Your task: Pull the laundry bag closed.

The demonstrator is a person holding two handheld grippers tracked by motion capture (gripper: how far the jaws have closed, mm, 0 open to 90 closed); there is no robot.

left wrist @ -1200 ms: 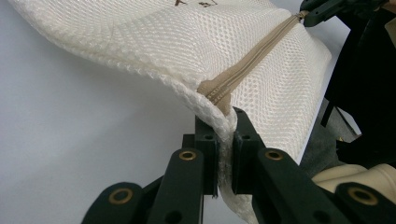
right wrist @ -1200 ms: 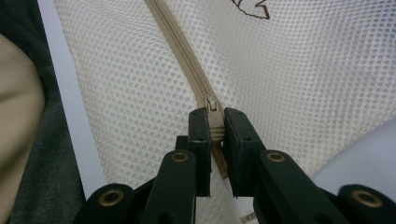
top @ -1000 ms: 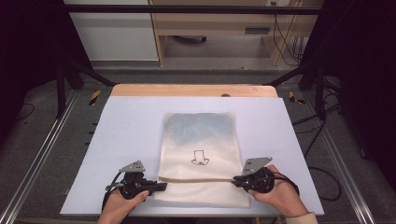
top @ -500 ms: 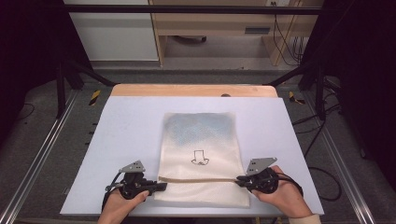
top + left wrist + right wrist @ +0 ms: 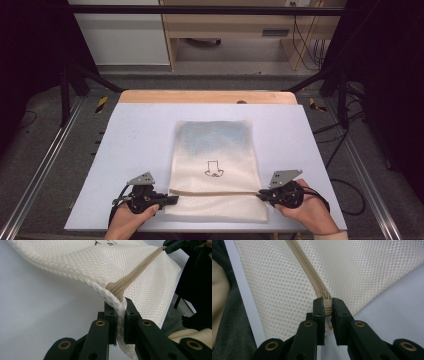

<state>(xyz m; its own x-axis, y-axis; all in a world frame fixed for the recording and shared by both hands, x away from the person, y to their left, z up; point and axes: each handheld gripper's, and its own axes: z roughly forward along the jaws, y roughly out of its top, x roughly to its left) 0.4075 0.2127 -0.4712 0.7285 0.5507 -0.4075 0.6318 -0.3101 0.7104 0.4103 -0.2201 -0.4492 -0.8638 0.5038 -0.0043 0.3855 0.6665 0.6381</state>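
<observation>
Left gripper (image 5: pixel 170 200) at 7 o'clock, right gripper (image 5: pixel 261 194) at 5 o'clock, both level, pointing inward. Jaws clamped on opposite zipper (image 5: pixel 215 192) ends of mesh bag (image 5: pixel 214 150), near table (image 5: pixel 140 125) front edge. Bare tabletop at 9, 12, 3 o'clock.

I see bare worktop (image 5: pixel 140 130) ahead of and outside each tool, while the mesh bag (image 5: pixel 215 150) covers the stretch between my left tool (image 5: pixel 170 199) and right tool (image 5: pixel 262 193).
</observation>
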